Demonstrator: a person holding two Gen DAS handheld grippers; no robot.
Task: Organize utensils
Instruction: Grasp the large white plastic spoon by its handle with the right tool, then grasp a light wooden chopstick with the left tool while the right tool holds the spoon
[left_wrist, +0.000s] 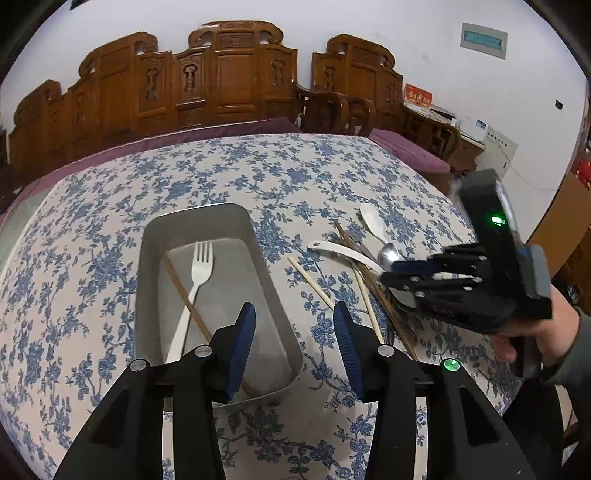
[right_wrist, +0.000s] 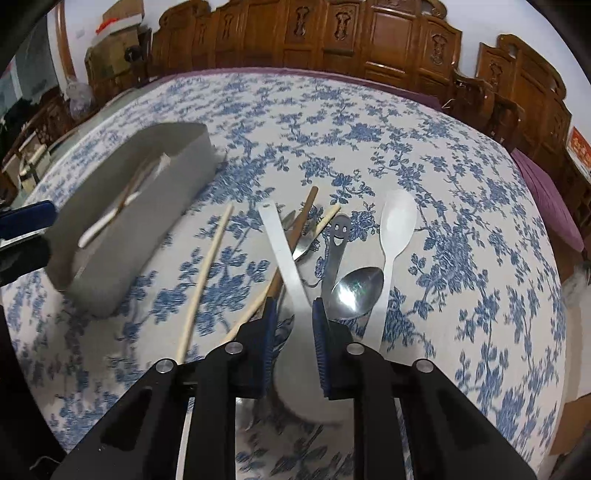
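The left tongs (left_wrist: 293, 347) stand apart and empty over the near end of the grey tray (left_wrist: 271, 291), where a white fork (left_wrist: 195, 280) lies lengthwise, tines pointing away, crossed by a brown chopstick (left_wrist: 184, 295). The right tongs (right_wrist: 294, 321) stand narrowly apart astride a white ladle spoon (right_wrist: 286, 258), its handle running away leftward; whether they press on it I cannot tell.

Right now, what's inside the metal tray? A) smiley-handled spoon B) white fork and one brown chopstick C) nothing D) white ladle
B: the left wrist view shows the white fork and a brown chopstick lying crossed in the metal tray; the spoons remain on the tablecloth beside it.
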